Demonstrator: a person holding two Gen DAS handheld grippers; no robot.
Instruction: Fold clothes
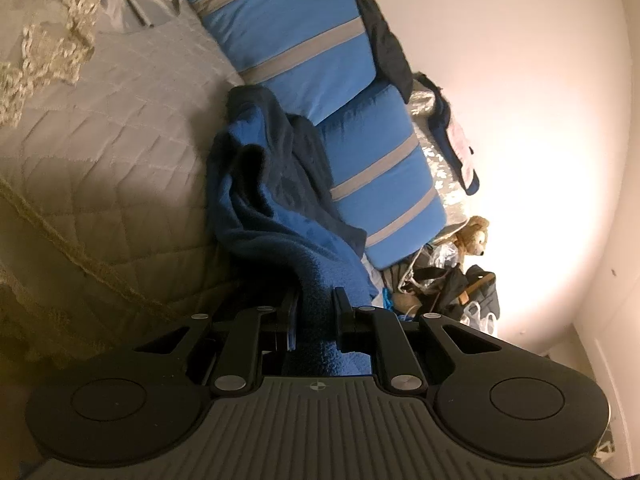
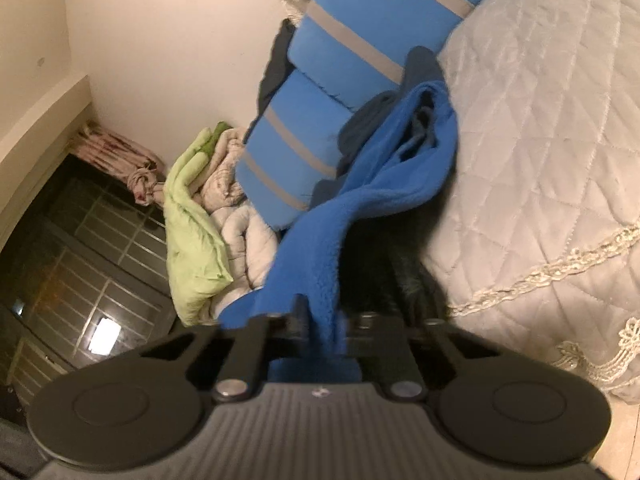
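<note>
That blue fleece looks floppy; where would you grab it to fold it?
By its edge, from the near side, as both grippers now do. The fleece trails from the bed toward them, so the left gripper and right gripper each pinch the hanging hem; the bunched middle offers no clean hold.

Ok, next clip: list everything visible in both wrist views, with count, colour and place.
fleece garment: one, blue and navy, draped against the bed edge, gripped at two points
striped cushions: two, blue with grey bands, end to end along the bed by the wall
quilted bedspread: one, pale grey with cream lace trim, covering the bed
teddy bear: one, tan, beside the lower cushion in the left wrist view
bags and dark clothes: a heap, black mostly, beneath the bear
green cloth: one, light green, on a pile of white bedding in the right wrist view
window: one, dark, barred, far left there
left gripper: black, shut on the fleece
right gripper: black, shut on the fleece
</note>
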